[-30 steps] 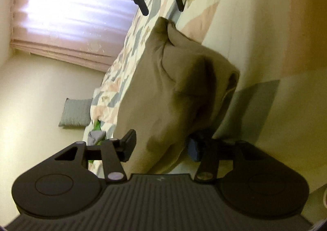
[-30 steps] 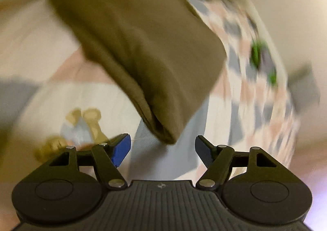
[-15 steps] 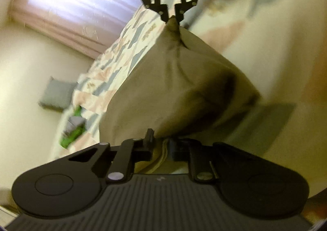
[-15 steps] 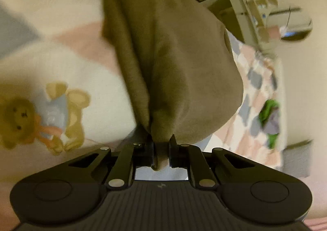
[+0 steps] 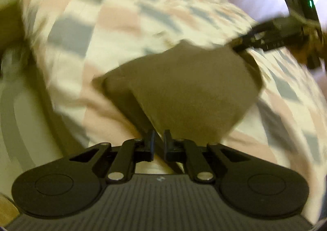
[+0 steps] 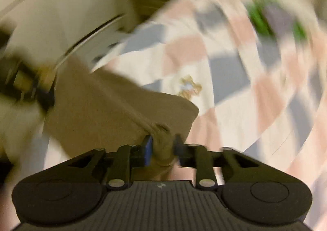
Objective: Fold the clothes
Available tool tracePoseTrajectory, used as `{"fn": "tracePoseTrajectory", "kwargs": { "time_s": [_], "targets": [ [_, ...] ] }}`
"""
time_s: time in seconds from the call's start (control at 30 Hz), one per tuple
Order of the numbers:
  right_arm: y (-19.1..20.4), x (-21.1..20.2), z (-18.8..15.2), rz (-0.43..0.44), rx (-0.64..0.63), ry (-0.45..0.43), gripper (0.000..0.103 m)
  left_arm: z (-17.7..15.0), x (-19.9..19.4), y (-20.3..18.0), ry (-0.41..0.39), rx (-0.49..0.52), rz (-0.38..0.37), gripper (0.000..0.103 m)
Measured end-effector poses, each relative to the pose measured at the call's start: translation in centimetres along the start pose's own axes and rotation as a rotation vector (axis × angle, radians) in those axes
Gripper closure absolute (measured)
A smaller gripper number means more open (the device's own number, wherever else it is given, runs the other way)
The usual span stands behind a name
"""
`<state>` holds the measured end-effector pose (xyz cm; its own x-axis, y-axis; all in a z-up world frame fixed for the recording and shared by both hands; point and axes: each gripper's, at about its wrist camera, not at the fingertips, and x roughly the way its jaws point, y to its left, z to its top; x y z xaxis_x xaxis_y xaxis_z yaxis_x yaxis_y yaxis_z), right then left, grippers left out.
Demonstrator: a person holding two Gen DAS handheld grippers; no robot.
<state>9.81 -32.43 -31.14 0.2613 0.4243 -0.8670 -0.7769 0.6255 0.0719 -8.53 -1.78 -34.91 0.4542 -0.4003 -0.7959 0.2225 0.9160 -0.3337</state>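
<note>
Two grippers are in play, one in each hand, and both are on one brown cloth. At the bottom middle of the left wrist view, the left gripper (image 5: 158, 145) has its two black fingers squeezed nearly together, with a thin edge of the brown cloth (image 5: 184, 92) pinched between them. In that same view the other gripper shows as a dark blurry shape at the upper right of the frame, touching the far corner of the cloth.

At the bottom middle of the right wrist view, the right gripper (image 6: 162, 148) has a thick bunched bit of the brown cloth (image 6: 106, 112) sitting between its two fingers. Its jaws are opening, but the pads look to be touching the bunch on both sides. One pad is blue. The other gripper is a dark smear at the left edge of this frame, at the cloth's far side.

The one cloth is stretched between the two grippers, filling the middle of the left view and the lower left of the right view. Under it lies one bed cover (image 5: 114, 18) with pink, grey and cream squares. One small bear picture (image 6: 189, 88) is printed on it, just right of the cloth's edge. Some green stuff (image 6: 257, 16) sits at the upper right, too blurry to make out.
</note>
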Motion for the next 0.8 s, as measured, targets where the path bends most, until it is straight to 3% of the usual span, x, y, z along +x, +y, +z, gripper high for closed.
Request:
{"fn": "tracePoseTrajectory", "kwargs": {
  "time_s": [0.07, 0.13, 0.23, 0.27, 0.4, 0.5, 0.53, 0.57, 0.6, 0.8],
  "targets": [
    [-2.6, 2.8, 0.9, 0.038, 0.183, 0.022, 0.060, 0.4, 0.1, 1.9, 0.011, -0.105, -0.075, 0.098],
    [-4.8, 2.6, -0.4, 0.095, 0.366, -0.030, 0.050, 0.8, -0.2, 3.3, 0.007, -0.181, -0.143, 0.095],
    [-7.1, 0.8, -3.5, 0.178, 0.575, -0.082, 0.040, 0.9, -0.7, 5.1, 0.009, -0.284, -0.205, 0.070],
    [-7.7, 0.2, -4.5, 0.203, 0.634, -0.087, 0.039, 1.1, -0.4, 5.4, 0.010, -0.309, -0.209, 0.070],
    [-8.5, -1.1, -7.1, 0.226, 0.720, -0.081, 0.035, 1.8, 1.0, 5.7, 0.013, -0.350, -0.226, 0.070],
    [-8.0, -0.2, -6.8, 0.231, 0.704, -0.068, 0.036, 2.9, 2.1, 4.8, 0.009, -0.301, -0.220, 0.074],
    [-7.8, -0.1, -6.6, 0.247, 0.689, -0.078, 0.039, 3.1, 2.1, 4.4, 0.005, -0.279, -0.218, 0.081],
    [-7.7, -0.2, -6.5, 0.270, 0.675, -0.091, 0.062, 3.2, 2.0, 4.0, 0.002, -0.260, -0.212, 0.091],
    [-7.6, -0.1, -6.3, 0.299, 0.663, -0.103, 0.096, 3.3, 1.9, 3.7, -0.001, -0.242, -0.204, 0.096],
    [-7.5, 0.0, -3.5, 0.279, 0.602, -0.155, 0.097, 4.0, 0.0, 3.9, -0.092, -0.215, -0.141, 0.102]
  ]
}}
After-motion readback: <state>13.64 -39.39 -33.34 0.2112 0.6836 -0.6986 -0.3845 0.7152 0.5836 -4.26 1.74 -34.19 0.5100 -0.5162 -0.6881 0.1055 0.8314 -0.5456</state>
